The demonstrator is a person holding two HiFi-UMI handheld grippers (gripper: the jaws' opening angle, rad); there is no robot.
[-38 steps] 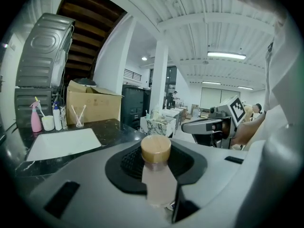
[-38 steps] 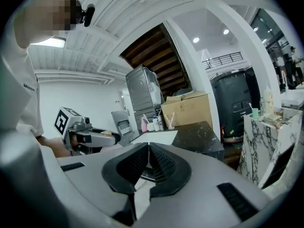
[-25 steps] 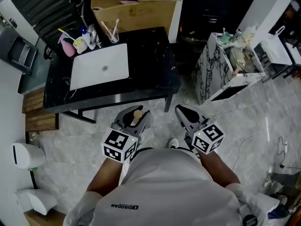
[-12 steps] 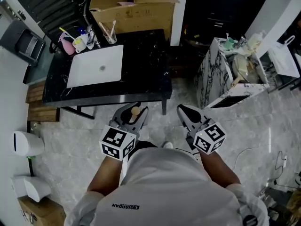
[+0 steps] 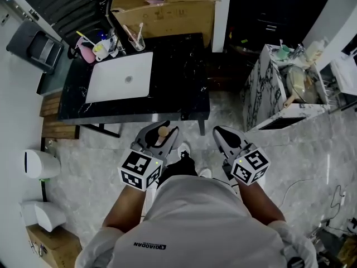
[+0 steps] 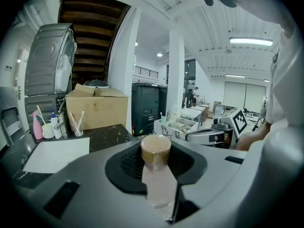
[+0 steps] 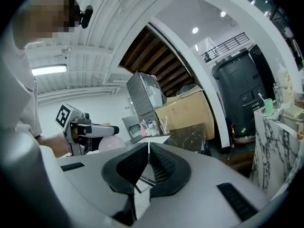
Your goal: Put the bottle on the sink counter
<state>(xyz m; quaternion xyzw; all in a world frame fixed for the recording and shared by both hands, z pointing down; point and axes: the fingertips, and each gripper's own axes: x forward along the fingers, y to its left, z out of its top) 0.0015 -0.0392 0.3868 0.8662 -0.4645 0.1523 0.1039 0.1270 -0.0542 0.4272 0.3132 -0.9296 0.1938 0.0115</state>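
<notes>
- The left gripper (image 6: 156,164) has its fingers clenched on the bottle (image 6: 159,186). The dark pads press its pale body from both sides, and the brown cap (image 6: 156,149) stands up just above them.
- The right gripper (image 7: 148,161) is near it, on the right side. Its two fingers are pressed together, with nothing between them.
- Both grippers are held just in front of the person's white shirt (image 5: 195,222), above the grey marble floor (image 5: 89,166).
- Ahead of the fingers, well apart from the bottle, stands the black sink counter (image 5: 178,71), with a white basin (image 5: 120,78) in its left part.
- Beyond the basin, at the far left corner of the counter, I see a pink container (image 5: 86,52) and a glass with toothbrushes (image 5: 136,39).
- Behind the counter there is a cardboard box (image 5: 167,7).
- Ahead and to the right of the right gripper's fingers stands a marble-patterned cabinet (image 5: 259,102).
</notes>
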